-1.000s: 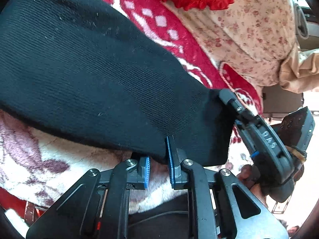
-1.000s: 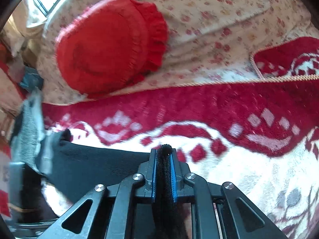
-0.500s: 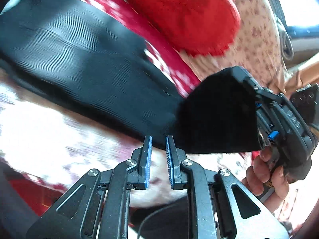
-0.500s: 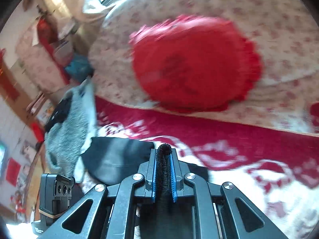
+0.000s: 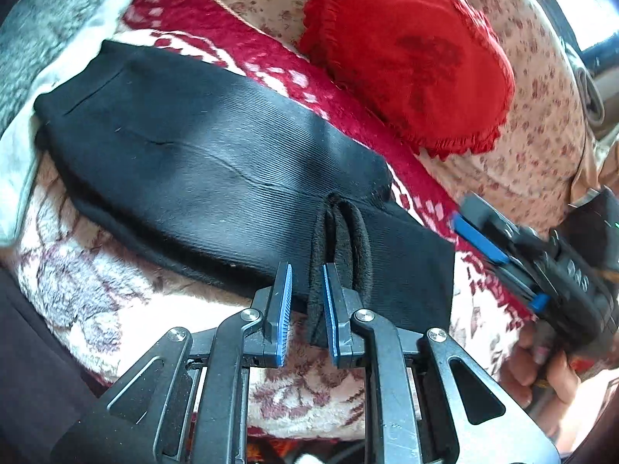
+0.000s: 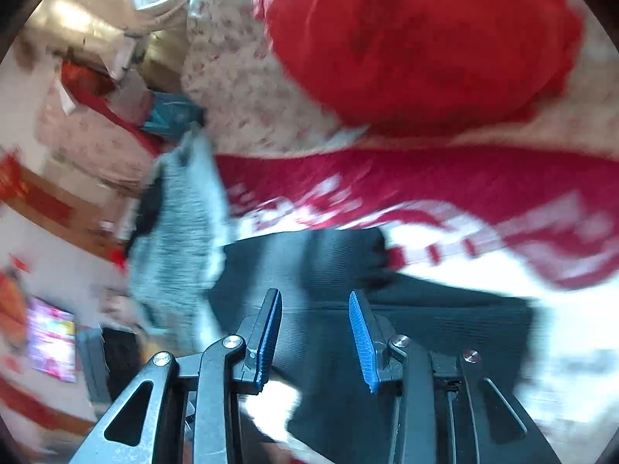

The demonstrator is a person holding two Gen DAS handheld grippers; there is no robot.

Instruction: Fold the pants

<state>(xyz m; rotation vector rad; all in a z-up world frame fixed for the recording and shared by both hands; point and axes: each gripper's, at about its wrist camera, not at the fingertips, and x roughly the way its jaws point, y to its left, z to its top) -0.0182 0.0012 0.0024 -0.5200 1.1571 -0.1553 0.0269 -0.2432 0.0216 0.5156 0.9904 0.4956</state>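
Fold in progress on a blanket-covered bed. The pants [image 5: 201, 154], black and ribbed, lie flat ahead of both grippers, one end doubled back over the rest so that the folded edge sits just beyond the left gripper [image 5: 305, 301].

Left gripper: a narrow gap shows between the blue pads [image 5: 282, 301]; a bunched fold of hem stands against the right-hand pad, and whether it is pinched cannot be told from this view, though the jaws are about as closed as they get.

Right gripper [image 6: 315, 332]: jaws opening, pads well apart, nothing pressed between them; the cloth lies below and beyond the tips. From the left wrist view it hangs to the right of the pants, a hand [image 5: 541, 367] on its handle.

Step in hand, as judged: laying down the carried end and letting go. To do it well, release only once the upper layer rests square on the lower, draw each gripper back along its own fingers so the pads do not drag the hem, and smooth the pleat ahead of the left jaws.

Surroundings: blanket [image 5: 96, 290] under the pants; a red cushion [image 5: 406, 54] far beyond the tips; a grey garment [image 6: 182, 232] left of the right jaws, touching the pants' far end, which could catch in the next fold.
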